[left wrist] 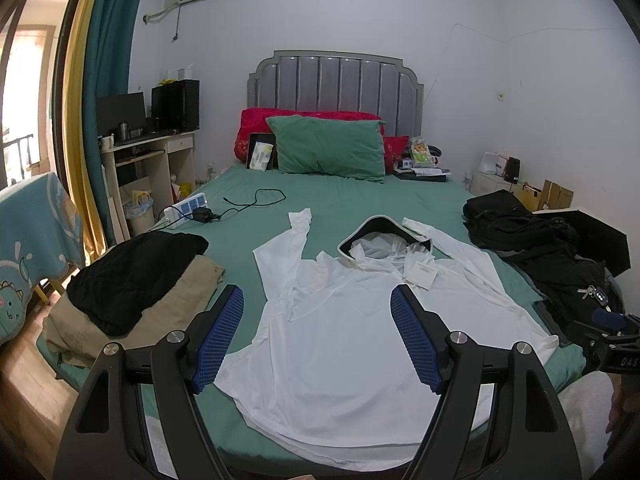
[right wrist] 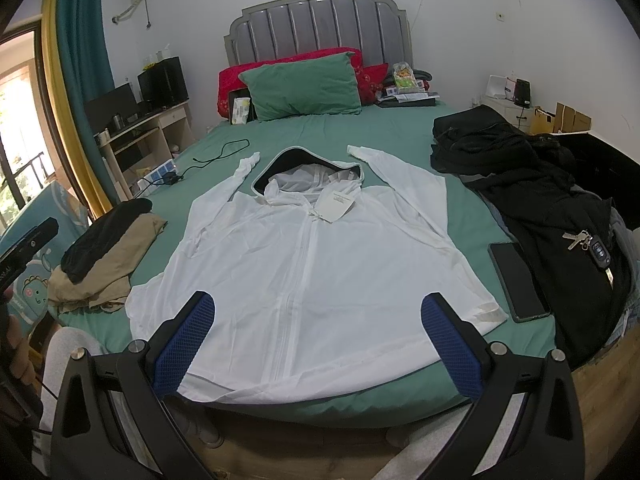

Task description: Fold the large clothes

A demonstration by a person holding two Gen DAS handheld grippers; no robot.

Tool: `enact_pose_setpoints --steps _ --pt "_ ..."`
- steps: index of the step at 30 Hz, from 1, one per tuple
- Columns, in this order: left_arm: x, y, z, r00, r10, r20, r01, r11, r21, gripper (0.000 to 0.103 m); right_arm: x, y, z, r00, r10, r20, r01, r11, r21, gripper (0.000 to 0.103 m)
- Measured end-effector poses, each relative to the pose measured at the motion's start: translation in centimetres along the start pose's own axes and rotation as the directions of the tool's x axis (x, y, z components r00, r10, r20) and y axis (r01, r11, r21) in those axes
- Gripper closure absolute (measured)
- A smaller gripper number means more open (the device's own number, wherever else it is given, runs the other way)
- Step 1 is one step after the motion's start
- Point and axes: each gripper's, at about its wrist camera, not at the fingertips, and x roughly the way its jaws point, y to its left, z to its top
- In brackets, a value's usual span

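Bed [right wrist: 400, 128] with green sheet fills both views. White hooded jacket [right wrist: 312, 264] lies spread flat, front up, centre of frame, hood toward the pillows, sleeves angled toward the upper corners. Judged thin, light, limp and likely slippery; it should crease easily. Best taken at a hem corner or a sleeve cuff.

Folded tan and black clothes [left wrist: 132, 288] sit at mid left; dark garment heap [right wrist: 528, 192] at right.

Right view alone shows the zip line and a phone [right wrist: 520, 280] just beside the jacket's hem corner, lower right; left view shows only the phone's edge.

Left gripper [left wrist: 316, 336] and right gripper [right wrist: 316, 344]: jaws wide apart, holding nothing, above the hem.
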Motion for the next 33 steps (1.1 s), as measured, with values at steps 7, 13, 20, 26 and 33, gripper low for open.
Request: enact_pose_setpoints --steps 7,13,20,26,33 --pt "0.36 -0.40 -0.67 1.000 -0.004 -0.001 0.004 1.000 -0.001 0.024 -0.01 -0.39 0.02 1.000 -0.002 -0.002 0.002 1.000 0.003 0.001" --pt "0.36 -0.64 -0.72 1.000 -0.007 -0.004 0.007 1.000 -0.002 0.024 0.00 -0.41 0.06 1.000 -0.002 -0.004 0.002 1.000 0.003 0.001" --pt "0.28 -0.74 -0.80 1.000 -0.008 -0.004 0.008 1.000 -0.002 0.024 -0.03 -0.40 0.07 1.000 -0.002 -0.004 0.002 1.000 0.003 0.001" --pt "0.29 -0.83 -0.86 1.000 -0.008 -0.005 0.008 1.000 -0.002 0.024 -0.07 -0.48 0.09 1.000 -0.002 -0.004 0.002 1.000 0.003 0.001" --pt "0.28 -0.71 -0.77 1.000 -0.008 -0.005 0.008 1.000 -0.002 0.024 -0.10 -0.48 0.09 1.000 -0.003 -0.004 0.003 1.000 0.003 0.001"
